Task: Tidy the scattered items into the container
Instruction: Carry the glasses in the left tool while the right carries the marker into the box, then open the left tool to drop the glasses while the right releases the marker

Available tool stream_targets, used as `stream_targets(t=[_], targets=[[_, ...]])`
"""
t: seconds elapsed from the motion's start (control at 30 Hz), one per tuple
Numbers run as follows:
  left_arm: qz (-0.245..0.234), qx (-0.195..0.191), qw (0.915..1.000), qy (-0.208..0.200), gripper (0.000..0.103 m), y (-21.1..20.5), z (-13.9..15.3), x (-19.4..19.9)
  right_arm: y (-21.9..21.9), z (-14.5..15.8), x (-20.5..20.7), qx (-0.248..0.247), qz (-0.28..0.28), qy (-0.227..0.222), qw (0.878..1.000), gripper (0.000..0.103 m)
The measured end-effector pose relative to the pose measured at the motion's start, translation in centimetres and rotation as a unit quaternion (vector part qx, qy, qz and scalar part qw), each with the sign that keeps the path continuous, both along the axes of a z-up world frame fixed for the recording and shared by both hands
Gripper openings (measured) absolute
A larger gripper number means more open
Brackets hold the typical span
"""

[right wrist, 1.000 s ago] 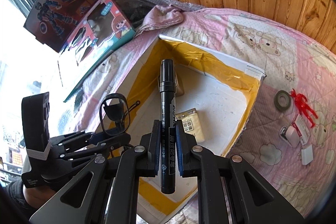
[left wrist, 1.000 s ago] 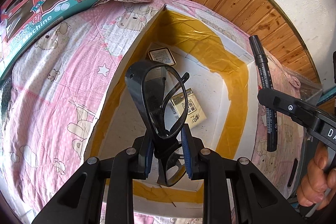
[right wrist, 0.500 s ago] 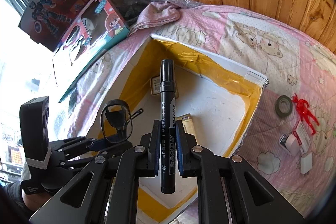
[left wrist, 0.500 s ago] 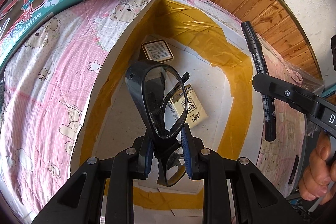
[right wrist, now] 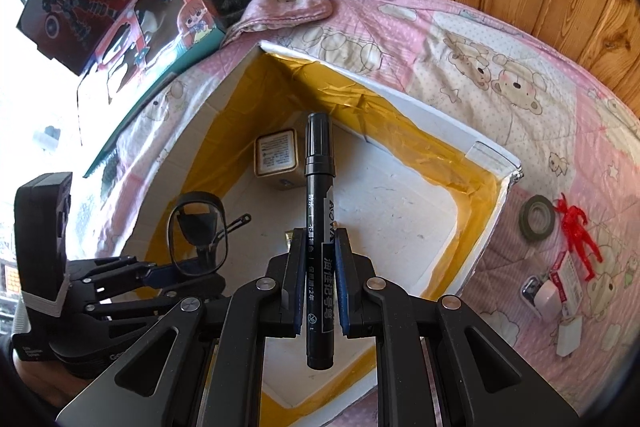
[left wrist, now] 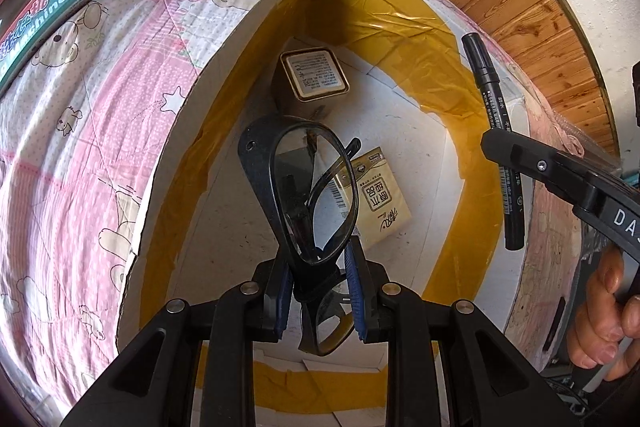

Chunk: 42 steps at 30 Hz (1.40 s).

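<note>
Folded glasses (left wrist: 308, 203) and marker (right wrist: 319, 227) held over the open box (right wrist: 432, 115) — both awaiting release.

The left gripper (left wrist: 319, 291) was clamped on the glasses, the right gripper (right wrist: 318, 287) on the marker, each above the white, yellow-taped box. Dropped from this height, the glasses might strike the small tin (left wrist: 314, 77) or tissue pack (left wrist: 380, 199) already inside — a risk to the lenses. A tape roll (right wrist: 537, 217) and red figure (right wrist: 578, 233) lay outside on the quilt (right wrist: 500, 67).
</note>
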<state>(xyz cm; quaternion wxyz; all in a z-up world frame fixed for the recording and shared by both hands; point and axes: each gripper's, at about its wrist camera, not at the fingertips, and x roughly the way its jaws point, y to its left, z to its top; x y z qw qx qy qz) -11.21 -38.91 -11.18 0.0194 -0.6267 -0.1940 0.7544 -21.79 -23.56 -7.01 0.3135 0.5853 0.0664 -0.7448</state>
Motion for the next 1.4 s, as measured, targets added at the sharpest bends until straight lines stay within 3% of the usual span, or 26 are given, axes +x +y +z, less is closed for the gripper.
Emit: stream_targets(t=[0.2,0.77,0.97,1.1,1.4], targets=[[-0.009,-0.008,0.9999,0.01,0.025,0.3,0.7,-0.4,-0.9,-0.9,-0.4,0.03,0.032,0.01,0.999,0.013],[-0.032,-0.039,0.9985,-0.021,0.026,1.5,-0.8,-1.7,-2.7,-3.0,-1.7,0.081,0.078,0.002,0.994,0.014],[-0.012,-0.017,0.9991,-0.038,0.027,0.9,-1.6,-2.0,-2.2,-2.9,-2.3,0.066,0.058,-0.001,0.996,0.016],[0.007,0.004,0.9996,-0.027,0.036,-0.2,-1.1,-1.5,-1.3,-2.4,-2.4,0.046,0.042,-0.01,0.998,0.017],[0.026,0.027,0.9993,-0.006,0.037,-1.8,0.6,0.3,0.4,-1.4,-0.7,-0.006,0.012,-0.038,0.999,0.018]])
